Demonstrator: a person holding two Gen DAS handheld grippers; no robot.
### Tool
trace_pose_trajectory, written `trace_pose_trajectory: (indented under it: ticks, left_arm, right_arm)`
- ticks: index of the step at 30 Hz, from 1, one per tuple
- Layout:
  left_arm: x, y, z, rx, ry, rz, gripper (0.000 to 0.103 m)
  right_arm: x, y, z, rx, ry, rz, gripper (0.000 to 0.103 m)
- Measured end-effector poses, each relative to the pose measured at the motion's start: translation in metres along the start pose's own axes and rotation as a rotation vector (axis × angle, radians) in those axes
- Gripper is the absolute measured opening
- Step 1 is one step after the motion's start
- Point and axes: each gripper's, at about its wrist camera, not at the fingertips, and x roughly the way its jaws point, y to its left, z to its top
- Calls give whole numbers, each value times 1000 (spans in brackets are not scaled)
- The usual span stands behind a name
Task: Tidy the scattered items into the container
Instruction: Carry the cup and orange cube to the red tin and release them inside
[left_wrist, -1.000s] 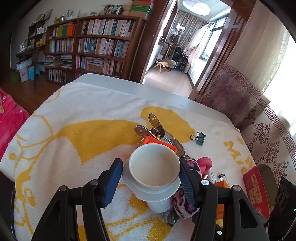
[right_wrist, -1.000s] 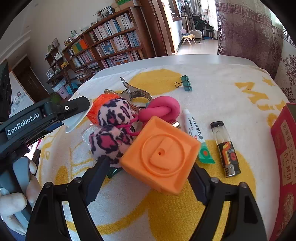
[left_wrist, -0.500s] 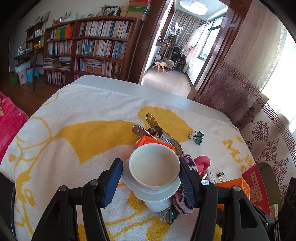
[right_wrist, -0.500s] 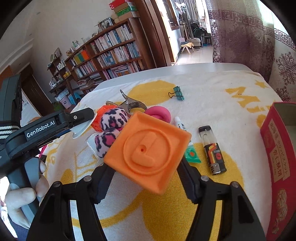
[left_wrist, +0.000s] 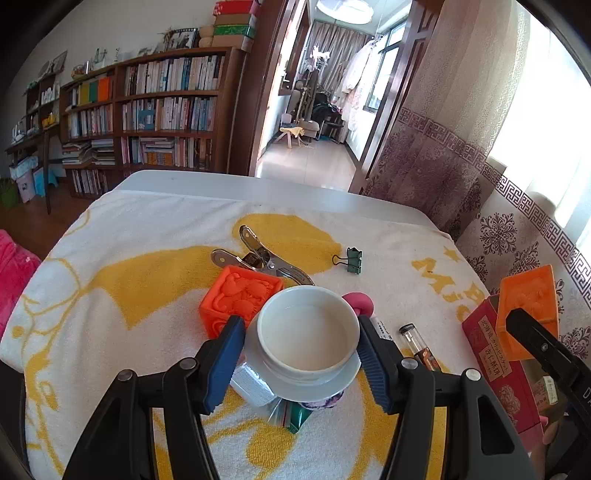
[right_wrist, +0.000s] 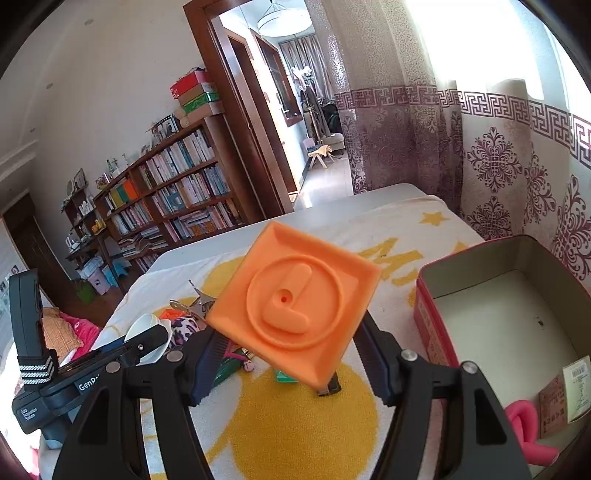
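Note:
My right gripper (right_wrist: 286, 354) is shut on an orange foam cube (right_wrist: 293, 308) and holds it in the air just left of the red tin box (right_wrist: 424, 314); the cube also shows in the left wrist view (left_wrist: 528, 310). The box is open, with a pink knotted item (right_wrist: 528, 432) and paper packets inside. My left gripper (left_wrist: 301, 363) is shut on a white cup with saucer (left_wrist: 306, 332), held above the pile on the towel. A second orange cube (left_wrist: 236, 295) lies left of the cup.
On the yellow-and-white towel (left_wrist: 129, 277) lie a metal clamp (left_wrist: 258, 258), a green binder clip (left_wrist: 352, 258), a lighter (left_wrist: 417, 339), a tube, a pink item and a leopard-print toy under the cup. The red box (left_wrist: 495, 369) stands at the table's right edge.
My right gripper has lifted the orange cube off the pile and carried it right, up to the red box. The left gripper has risen a little with the cup.

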Motion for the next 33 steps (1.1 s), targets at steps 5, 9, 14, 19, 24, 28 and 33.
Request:
trace_pose_trajectory:
  ticks: [5, 9, 14, 19, 24, 28, 33]
  left_arm:
    - [1, -12, -2, 26, 8, -18, 63]
    - [1, -18, -2, 30, 18, -35, 62]
    - [-4, -36, 3, 68, 10, -44, 62]
    - [-7, -68, 9, 112, 9, -88, 63]
    - [-4, -111, 15, 160, 17, -149, 63]
    - [-1, -149, 19, 195, 27, -204, 63]
    - [9, -199, 19, 243, 53, -272, 63]
  right_arm:
    - [-11, -24, 6, 76, -37, -27, 70]
    - [-18, -41, 10, 120, -56, -53, 70]
    - [-31, -61, 15, 132, -73, -100, 70]
    - [-46, -89, 17, 139, -82, -168, 70]
    - [-62, -119, 15, 160, -88, -229, 70]
    - [-71, -137, 13, 158, -84, -264, 70]
    - [-78, -158, 8, 166, -67, -282, 70]
